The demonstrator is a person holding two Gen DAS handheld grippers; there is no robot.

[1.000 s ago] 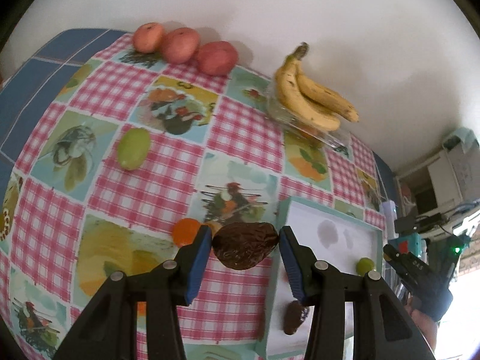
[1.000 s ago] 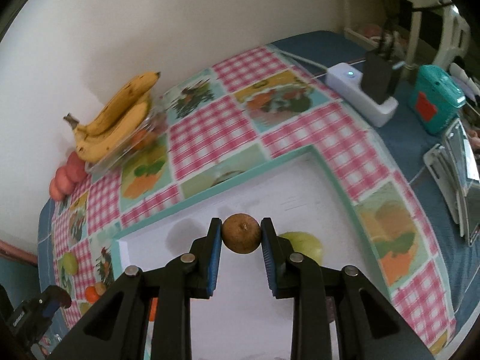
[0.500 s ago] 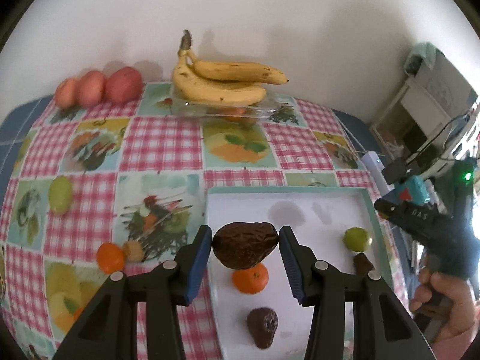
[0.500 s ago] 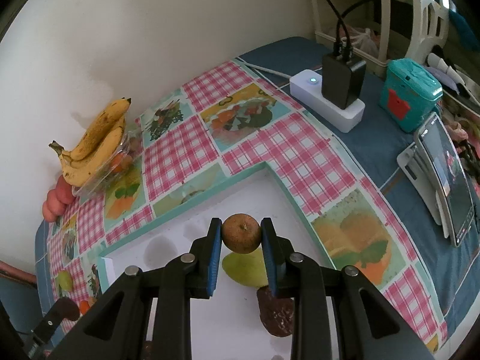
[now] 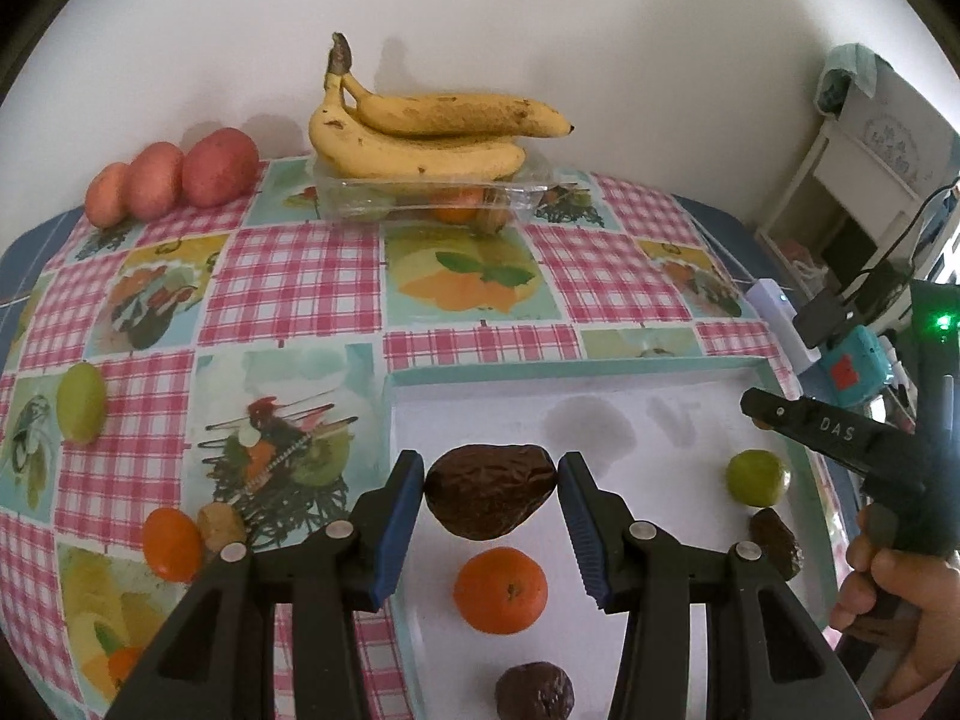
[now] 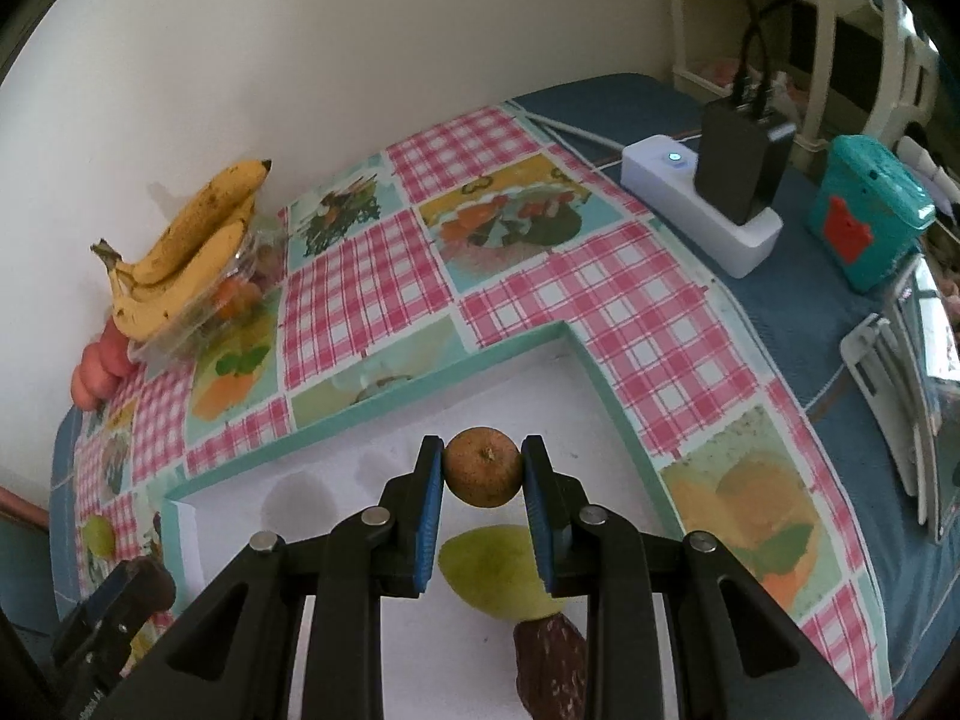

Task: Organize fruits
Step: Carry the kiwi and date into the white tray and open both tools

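My left gripper [image 5: 491, 498] is shut on a dark brown wrinkled avocado [image 5: 489, 497] and holds it above the white tray [image 5: 690, 372] with a teal rim. On the tray lie an orange [image 5: 500, 590], another dark avocado [image 5: 534, 697], a green fruit [image 5: 757, 477] and a dark fruit [image 5: 775, 542]. My right gripper [image 6: 483, 474] is shut on a small round brown fruit [image 6: 483, 474] above the tray [image 6: 372, 408], over a green fruit [image 6: 498, 570] and a dark fruit [image 6: 552, 669].
On the checked tablecloth lie a green fruit [image 5: 81, 402], an orange [image 5: 172, 543] and a small brown fruit [image 5: 221, 527]. Bananas [image 5: 420, 138] rest on a clear box by the wall, next to three red fruits [image 5: 174, 177]. A power strip [image 6: 702, 210] and teal box [image 6: 864, 222] stand at right.
My left gripper has swung right from over the tablecloth to above the tray, carrying the avocado. My right gripper has shifted toward the tray's far right corner with the brown fruit.
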